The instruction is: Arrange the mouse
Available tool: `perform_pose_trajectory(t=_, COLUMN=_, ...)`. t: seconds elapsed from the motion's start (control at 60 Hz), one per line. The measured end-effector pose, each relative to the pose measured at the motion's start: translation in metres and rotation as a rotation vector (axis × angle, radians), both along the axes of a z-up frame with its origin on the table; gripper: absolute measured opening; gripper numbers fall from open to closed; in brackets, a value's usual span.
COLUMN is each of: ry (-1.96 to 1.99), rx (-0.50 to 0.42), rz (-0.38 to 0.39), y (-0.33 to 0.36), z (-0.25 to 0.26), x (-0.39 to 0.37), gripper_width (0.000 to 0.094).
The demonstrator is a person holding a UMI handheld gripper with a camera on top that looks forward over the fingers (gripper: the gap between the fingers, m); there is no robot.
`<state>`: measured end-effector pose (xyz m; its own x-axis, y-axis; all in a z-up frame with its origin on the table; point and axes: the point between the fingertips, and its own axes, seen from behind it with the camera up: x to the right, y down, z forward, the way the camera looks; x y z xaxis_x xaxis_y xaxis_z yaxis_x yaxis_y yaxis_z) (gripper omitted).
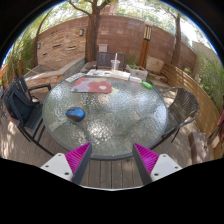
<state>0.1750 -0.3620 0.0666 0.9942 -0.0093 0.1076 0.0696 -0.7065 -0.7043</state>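
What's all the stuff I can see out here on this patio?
Glass table: one, round, clear, just ahead of the tongs.
Mouse: one, blue, on the table's near left part.
Mat: one, red and pale, at the table's far side.
Small green thing: one, at the table's far right edge; too small to identify.
Cup: one, white, beyond the table.
Chairs: dark, at least two, one at either side of the table.
Brick wall: reddish, behind everything.
Tongs: one pair, pink pads, open, holding nothing.
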Motion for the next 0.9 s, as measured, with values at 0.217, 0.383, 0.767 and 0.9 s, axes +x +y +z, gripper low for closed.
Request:
perform_pose_trajectory(t=0.217, ry=-0.004, rx=0.031, rz=0.074, y=0.080, z=-0.047, x=-0.090, gripper_width=0.0836)
perform_pose_trajectory(t=0.383, ry=-0.026, rx=0.027, rz=0.124, y=0.140, z=-0.076, x=-0.120, gripper_width=0.0834)
perform_pose_trajectory(t=0.767, ry=0.035, rx=-0.002, rz=0.147, y=0.212, z=-0.082, x=-0.127, gripper_width=0.0711)
perform_pose_trajectory(t=0.9, ry=0.059, rx=-0.011, rz=0.182, y=0.215, z=-0.084, x=-0.140, gripper_width=0.0467)
